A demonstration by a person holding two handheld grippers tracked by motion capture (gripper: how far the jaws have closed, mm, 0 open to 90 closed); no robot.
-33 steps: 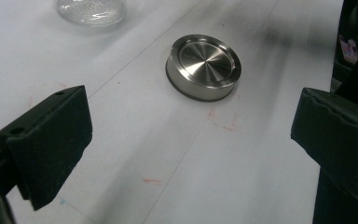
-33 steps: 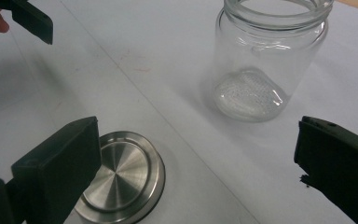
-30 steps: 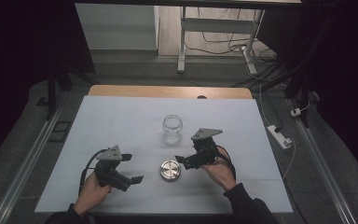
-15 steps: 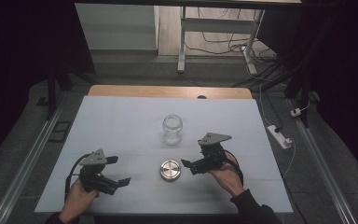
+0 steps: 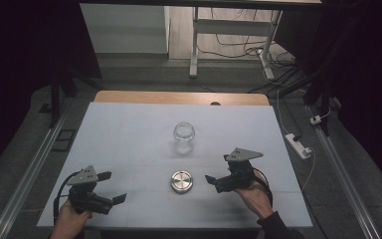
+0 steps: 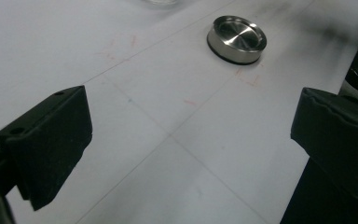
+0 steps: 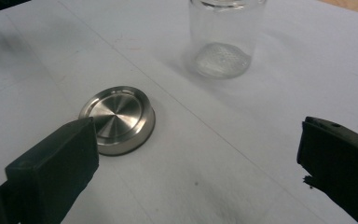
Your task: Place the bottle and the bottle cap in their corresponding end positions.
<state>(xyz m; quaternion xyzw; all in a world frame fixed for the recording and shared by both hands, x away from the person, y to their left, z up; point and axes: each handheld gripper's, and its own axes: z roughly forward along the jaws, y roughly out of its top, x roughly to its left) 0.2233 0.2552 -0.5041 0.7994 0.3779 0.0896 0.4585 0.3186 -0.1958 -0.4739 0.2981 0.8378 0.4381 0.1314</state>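
Your right tool (image 5: pixel 218 180) is the nearer one: the metal lid (image 5: pixel 181 181) lies flat on the worktop (image 5: pixel 129 129) just to its left, w/ the jaws already pointing at it. Jaws stand wide, nothing btwn them. In the right gripper view the lid (image 7: pixel 118 118) sits just past the left jaw, so it's off-centre; I'd judge you need to shift left before closing. The open glass jar (image 5: pixel 184 138) stands upright, farther back, behind the lid. Your left tool (image 5: pixel 110 188) is also wide & empty, well apart at near left.

A white power strip (image 5: pixel 298 145) lies on the floor just beside the table (image 5: pixel 129 134).
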